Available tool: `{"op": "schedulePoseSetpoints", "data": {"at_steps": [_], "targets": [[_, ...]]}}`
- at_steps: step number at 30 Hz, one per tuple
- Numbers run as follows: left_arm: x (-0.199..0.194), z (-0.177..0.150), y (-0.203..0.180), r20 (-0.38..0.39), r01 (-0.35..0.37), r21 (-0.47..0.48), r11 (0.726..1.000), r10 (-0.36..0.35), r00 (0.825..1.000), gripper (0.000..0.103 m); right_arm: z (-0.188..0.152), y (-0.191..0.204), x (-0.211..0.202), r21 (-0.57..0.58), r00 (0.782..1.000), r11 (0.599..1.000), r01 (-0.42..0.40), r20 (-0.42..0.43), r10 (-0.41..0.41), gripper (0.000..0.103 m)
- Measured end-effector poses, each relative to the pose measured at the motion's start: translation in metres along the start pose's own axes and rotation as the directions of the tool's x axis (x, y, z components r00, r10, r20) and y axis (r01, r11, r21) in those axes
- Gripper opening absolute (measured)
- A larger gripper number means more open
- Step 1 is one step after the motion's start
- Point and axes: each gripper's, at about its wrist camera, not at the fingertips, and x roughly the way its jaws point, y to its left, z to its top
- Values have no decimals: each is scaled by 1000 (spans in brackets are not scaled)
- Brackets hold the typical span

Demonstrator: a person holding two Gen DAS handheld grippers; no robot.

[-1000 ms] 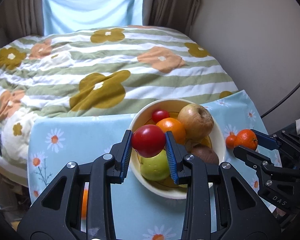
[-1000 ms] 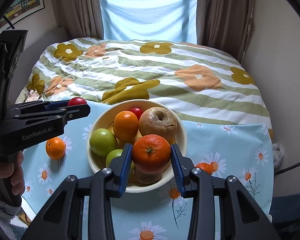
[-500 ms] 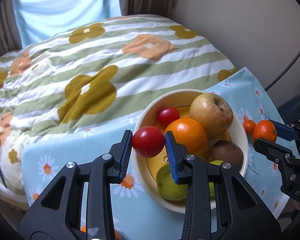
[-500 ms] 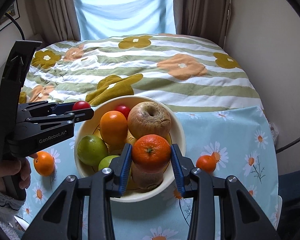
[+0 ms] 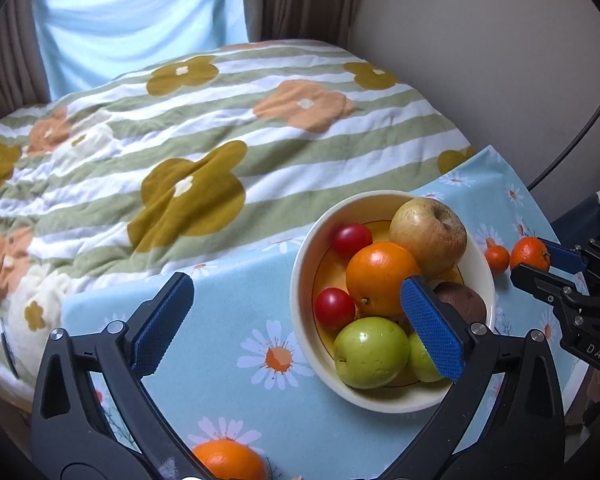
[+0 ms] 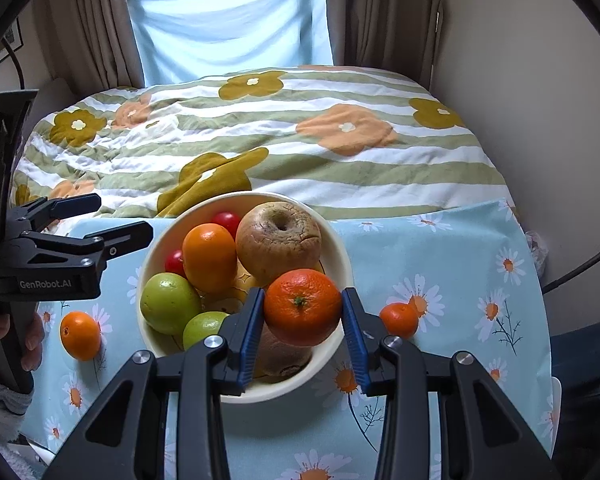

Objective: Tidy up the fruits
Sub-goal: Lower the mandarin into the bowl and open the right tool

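While the right hand-held gripper (image 6: 302, 312) still clamps its tangerine (image 6: 302, 306), the left hand-held gripper (image 5: 296, 326) is opening, its tomato (image 5: 334, 309) dropped into the bowl (image 5: 300, 280).

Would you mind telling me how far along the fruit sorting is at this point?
Most fruit already sits in the bowl, including a small red tomato below the left hand-held gripper, whose jaws are opening with nothing between them. The right hand-held gripper holds a tangerine over the bowl. Left on the cloth: one orange and a small tangerine.
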Motion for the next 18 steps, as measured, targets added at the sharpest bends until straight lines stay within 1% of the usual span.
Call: {"op": "schedulePoseSetpoints", "data": {"at_steps": [5, 10, 14, 18], "targets": [[-17, -10, 4, 8, -35, -38, 999, 36, 999, 103, 6, -6, 0, -16, 1000, 1000, -21, 6, 21, 36], [-31, -24, 4, 6, -63, -71, 995, 64, 998, 103, 8, -10, 11, -37, 999, 999, -34, -6, 34, 36], [-32, -36, 5, -10, -87, -94, 992, 86, 996, 103, 4, -13, 26, -45, 999, 998, -48, -18, 47, 36], [-29, -45, 5, -21, -91, -121, 988, 89, 996, 103, 0, -14, 37, -49, 998, 997, -55, -25, 54, 36]]}}
